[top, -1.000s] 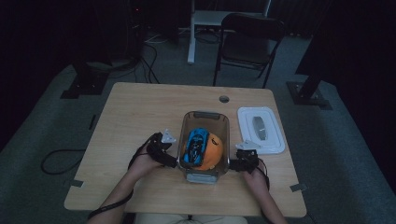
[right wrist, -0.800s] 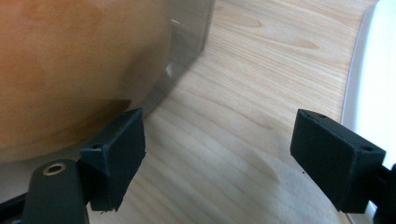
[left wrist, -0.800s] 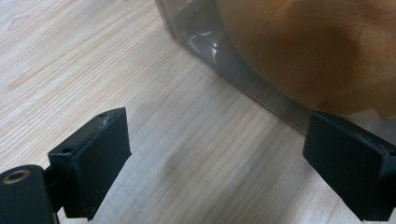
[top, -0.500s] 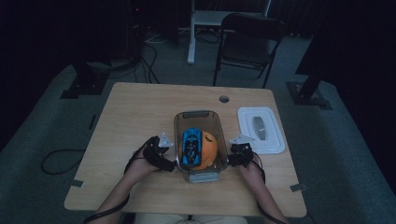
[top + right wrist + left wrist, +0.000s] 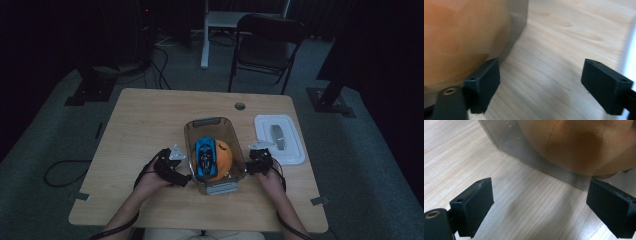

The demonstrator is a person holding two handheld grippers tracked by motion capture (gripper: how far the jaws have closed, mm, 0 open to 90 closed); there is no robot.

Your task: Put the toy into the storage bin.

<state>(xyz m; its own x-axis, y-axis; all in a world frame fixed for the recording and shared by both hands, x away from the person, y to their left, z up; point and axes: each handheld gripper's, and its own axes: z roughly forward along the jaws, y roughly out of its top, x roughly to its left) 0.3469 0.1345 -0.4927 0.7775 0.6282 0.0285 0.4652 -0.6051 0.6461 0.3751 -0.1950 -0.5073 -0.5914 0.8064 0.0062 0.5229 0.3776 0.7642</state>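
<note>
clear plastic bin [image 5: 214,131] is sitting mid-table, holding a blue toy car [image 5: 204,155] lying beside and partly over an orange ball [image 5: 223,159]. i am keeping my left gripper [image 5: 541,202] spread wide at the bin's left wall and my right gripper [image 5: 544,85] spread wide at its right wall, pinching nothing. white lid [image 5: 281,138] is lying just right.

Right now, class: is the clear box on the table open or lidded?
Open. The clear box shows the blue toy car and orange ball uncovered; the white lid lies beside it.
</note>
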